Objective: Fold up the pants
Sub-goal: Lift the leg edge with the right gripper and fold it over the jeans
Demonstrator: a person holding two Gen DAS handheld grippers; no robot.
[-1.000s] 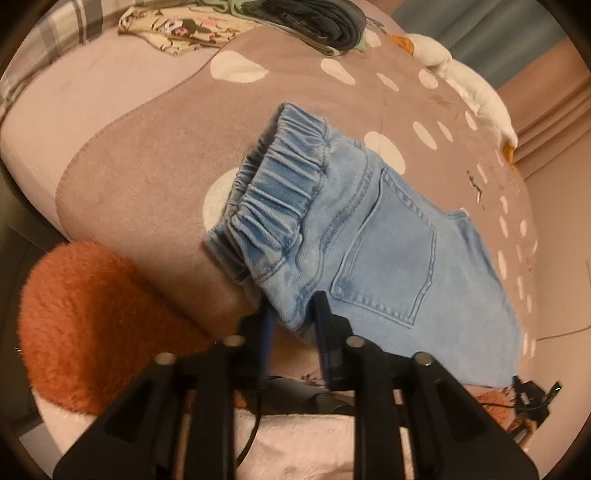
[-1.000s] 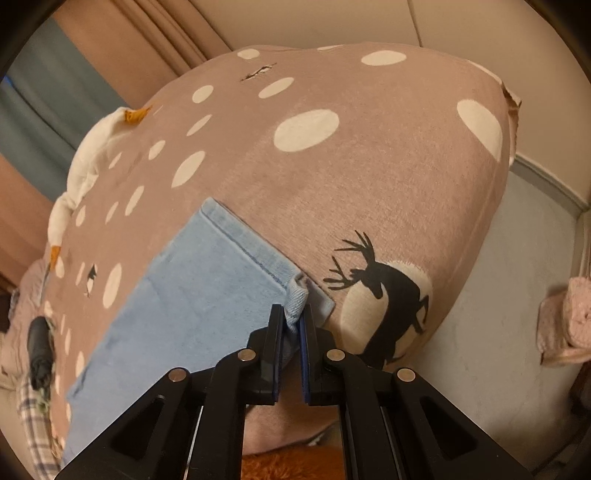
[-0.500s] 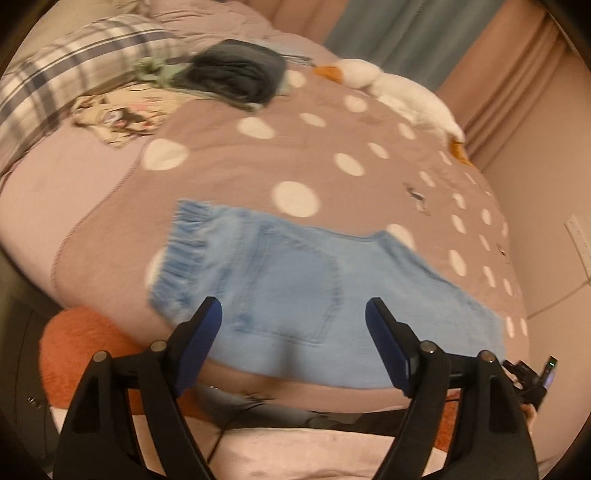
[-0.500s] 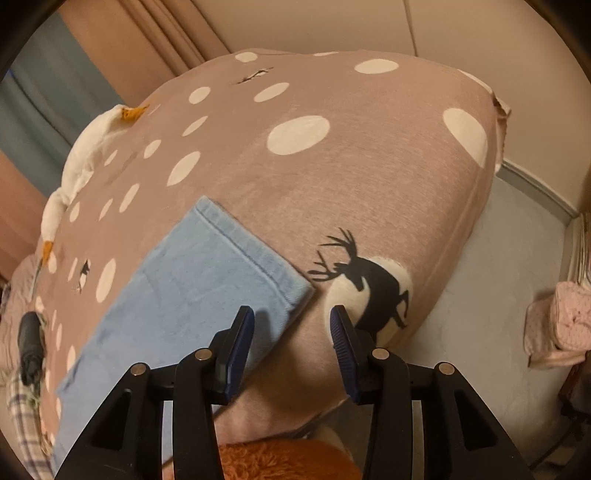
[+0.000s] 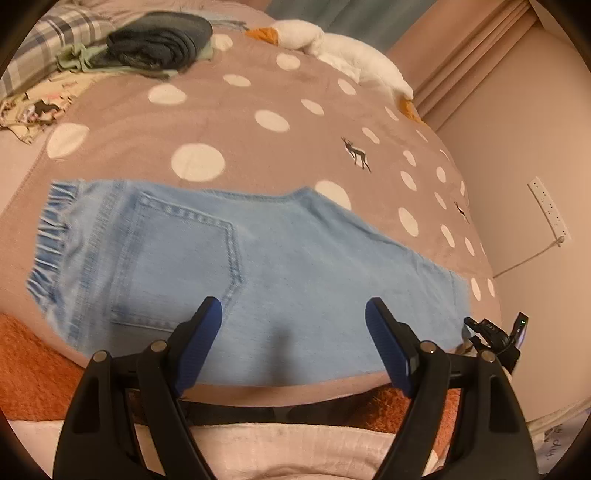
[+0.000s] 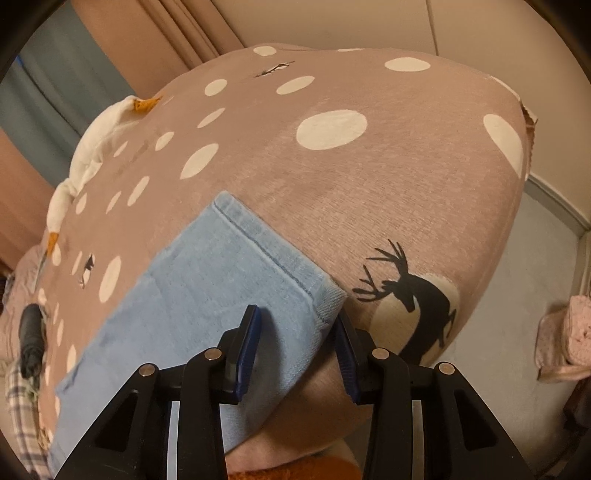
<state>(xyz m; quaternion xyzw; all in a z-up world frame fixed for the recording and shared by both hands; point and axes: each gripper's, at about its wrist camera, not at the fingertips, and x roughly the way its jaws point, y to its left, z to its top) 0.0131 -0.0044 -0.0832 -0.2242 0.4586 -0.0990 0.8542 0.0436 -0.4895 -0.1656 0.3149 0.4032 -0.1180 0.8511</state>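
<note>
both tongs released: left gripper wide; right gripper just closing slightly, straddling the light blue denim pants' hem corner. regrip the 3 o'clock hem squarely.

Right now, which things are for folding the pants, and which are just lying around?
For the job:
blue denim pants, flat on the spotted blanket
left gripper, open
right gripper, open over the hem

Just lying about:
dark folded clothes
white plush goose
plaid cloth
orange fluffy rug

A bedroom: spotted bedspread, curtains, clothes pile.
</note>
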